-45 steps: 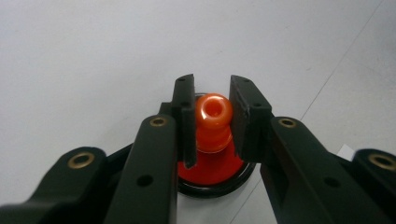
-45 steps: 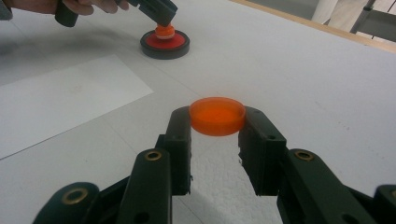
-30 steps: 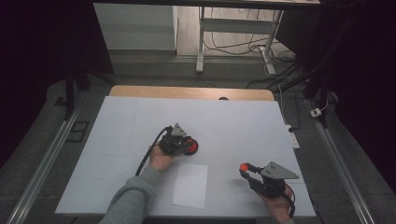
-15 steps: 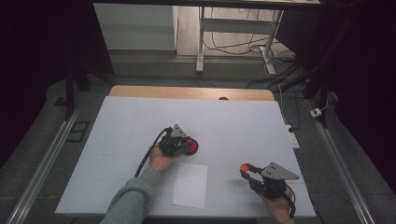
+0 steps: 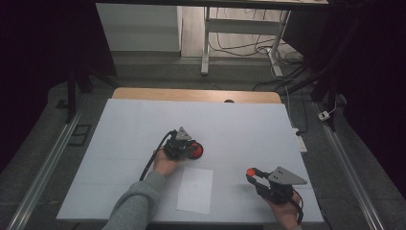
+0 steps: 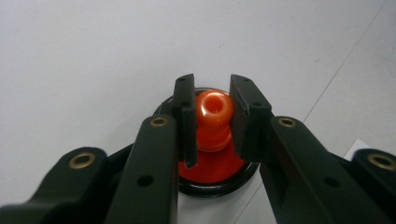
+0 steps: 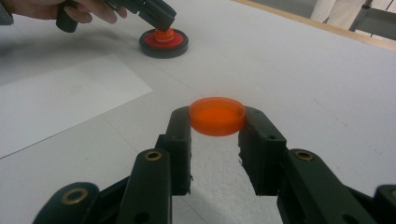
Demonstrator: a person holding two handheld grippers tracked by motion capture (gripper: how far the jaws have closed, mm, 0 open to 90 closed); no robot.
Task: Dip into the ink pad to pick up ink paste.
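A round stamp-like thing with a black rim and red top (image 5: 196, 151) sits mid-table on the white surface. An orange knob (image 6: 214, 111) rises from its centre, and my left gripper (image 6: 212, 116) is shut on that knob, with the red base (image 6: 210, 170) beneath the jaws. In the high view the left gripper (image 5: 190, 147) sits at the stamp's left side. My right gripper (image 7: 217, 127) is shut on a flat round orange cap (image 7: 217, 115), held just above the table at the near right (image 5: 250, 171). From the right gripper view the stamp (image 7: 163, 42) lies farther off, with the left gripper (image 7: 159, 16) on it.
A white sheet of paper (image 5: 195, 189) lies flat between the two hands near the front edge, also at the left in the right gripper view (image 7: 56, 98). The table's wooden far edge (image 5: 196, 95) runs behind the white cover. Metal rails flank both sides.
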